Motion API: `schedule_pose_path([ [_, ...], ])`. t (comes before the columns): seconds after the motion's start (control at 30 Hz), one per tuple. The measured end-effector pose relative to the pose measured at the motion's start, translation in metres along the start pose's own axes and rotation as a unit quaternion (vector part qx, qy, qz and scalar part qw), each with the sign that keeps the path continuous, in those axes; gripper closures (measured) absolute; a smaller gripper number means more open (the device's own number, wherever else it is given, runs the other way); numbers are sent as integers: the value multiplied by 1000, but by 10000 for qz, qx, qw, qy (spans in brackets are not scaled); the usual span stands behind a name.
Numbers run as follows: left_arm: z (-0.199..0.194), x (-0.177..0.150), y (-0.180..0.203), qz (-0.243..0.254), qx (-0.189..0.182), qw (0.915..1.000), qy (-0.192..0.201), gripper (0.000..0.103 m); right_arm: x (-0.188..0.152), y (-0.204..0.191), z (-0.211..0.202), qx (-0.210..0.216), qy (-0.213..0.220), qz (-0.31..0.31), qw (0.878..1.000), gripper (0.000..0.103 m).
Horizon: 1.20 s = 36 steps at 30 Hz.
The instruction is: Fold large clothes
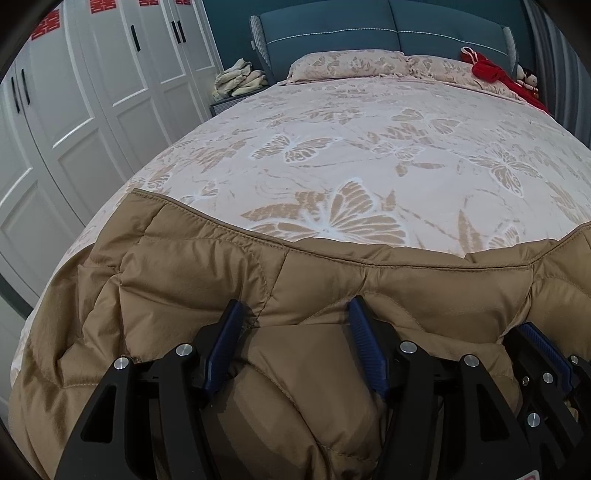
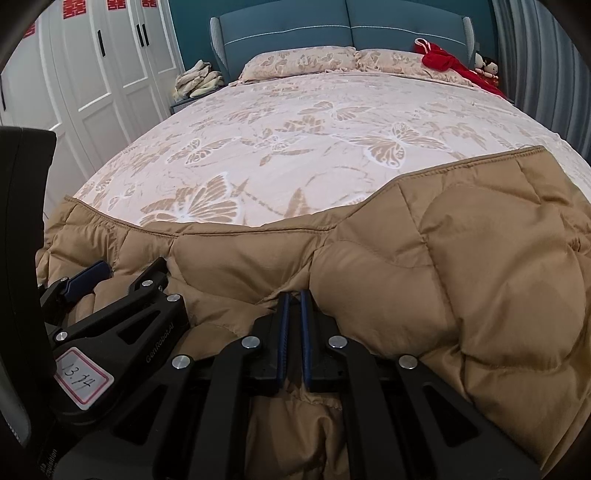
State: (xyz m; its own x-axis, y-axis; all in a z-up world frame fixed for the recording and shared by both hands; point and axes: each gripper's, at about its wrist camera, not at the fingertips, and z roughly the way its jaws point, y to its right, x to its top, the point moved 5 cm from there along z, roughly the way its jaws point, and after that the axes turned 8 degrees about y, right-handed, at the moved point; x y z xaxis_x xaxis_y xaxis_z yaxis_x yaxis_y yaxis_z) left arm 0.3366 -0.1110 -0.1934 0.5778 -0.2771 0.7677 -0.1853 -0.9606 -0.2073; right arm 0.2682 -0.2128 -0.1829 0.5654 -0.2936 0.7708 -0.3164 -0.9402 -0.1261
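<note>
Two claws work at the near edge of a tan quilted down jacket (image 1: 192, 266) spread across the foot of a bed (image 1: 332, 122) covered in a butterfly-print sheet.

In the left wrist view, the left claw (image 1: 295, 321) is spread wide, its blue-padded fingers (image 1: 225, 339) resting on a puffed panel of the jacket with fabric bulging between them but not pinched. The right claw (image 1: 539, 350) shows at the right edge, just beside it. The jacket's stitched hem runs across the frame, with bare sheet beyond. Two pillows (image 1: 347, 62) lie at the blue headboard (image 1: 384, 29), red cloth (image 1: 487, 68) on the right one. White wardrobe doors (image 1: 92, 85) stand to the left.

In the right wrist view, the right claw (image 2: 294, 306) is clenched, its pads nearly together on a fold of the jacket (image 2: 461, 266). The left claw (image 2: 122, 273) lies to its left, jaws apart.
</note>
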Motion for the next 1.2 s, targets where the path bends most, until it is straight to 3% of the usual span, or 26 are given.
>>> schedule_pose_path([
  [0.63,3,1,0,-110,84,9998,132,42,0,1,4,-18,151,48,9999,100],
  [0.77,4,4,0,-83,60,9999,13,42,2,2,7,-5,103,70,9999,100],
  [0.83,-1,8,-4,-81,-142,9997,-199,39,6,-1,7,-40,-66,-5,10000,100],
  [0.9,-14,11,-17,-171,-362,9983,-416,37,10,-2,5,-52,-305,-49,9995,99],
  [0.97,-48,13,-46,-447,-485,9972,-344,32,19,-3,-11,-139,-601,-3,9981,91],
  [1.07,-104,3,-109,-876,-503,9947,-182,16,24,-10,-70,230,-313,277,9989,77],
  [1.2,-128,-36,-185,-1597,-295,9845,-660,17,7,-29,-122,422,-208,57,9989,75],
])
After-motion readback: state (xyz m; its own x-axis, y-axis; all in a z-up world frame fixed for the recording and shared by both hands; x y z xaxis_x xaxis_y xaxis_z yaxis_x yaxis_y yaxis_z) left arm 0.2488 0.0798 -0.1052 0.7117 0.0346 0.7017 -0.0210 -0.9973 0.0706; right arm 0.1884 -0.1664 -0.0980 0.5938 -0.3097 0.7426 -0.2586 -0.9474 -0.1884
